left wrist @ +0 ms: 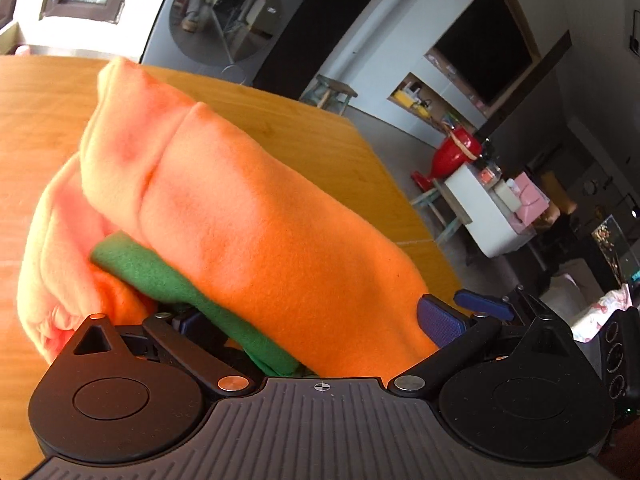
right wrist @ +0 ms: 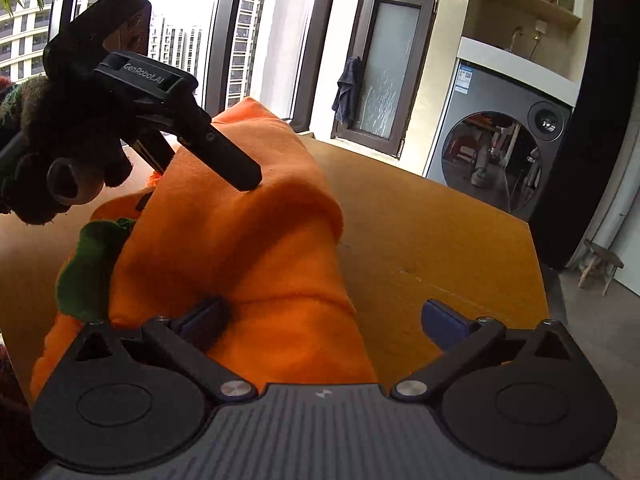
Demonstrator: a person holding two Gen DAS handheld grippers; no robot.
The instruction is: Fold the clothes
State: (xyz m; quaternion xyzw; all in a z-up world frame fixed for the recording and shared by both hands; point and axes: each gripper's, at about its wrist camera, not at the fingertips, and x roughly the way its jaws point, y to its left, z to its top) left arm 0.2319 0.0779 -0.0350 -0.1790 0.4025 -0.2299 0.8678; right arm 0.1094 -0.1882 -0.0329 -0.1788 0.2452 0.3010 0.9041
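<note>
Meanwhile, a folded orange fleece garment (right wrist: pixel 248 248) with a green part (left wrist: pixel 168 280) lies bunched on the wooden table (right wrist: pixel 440 248).
Fabric fills the wide-spread left gripper (left wrist: pixel 312 320); whether its pads press the cloth I cannot tell. Beside it, the right gripper (right wrist: pixel 324 320) stands fully open, its left pad against the fleece, gripping nothing. A grey washing machine (right wrist: pixel 500 160) and a glazed door (right wrist: pixel 384 68) stand beyond; "GenRobot.AI" is printed on the left gripper's body.

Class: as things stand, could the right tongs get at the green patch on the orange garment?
Probably not directly. The green patch sits left of the open right tongs, tucked under a fold of the orange garment, with the left tongs over that side.
</note>
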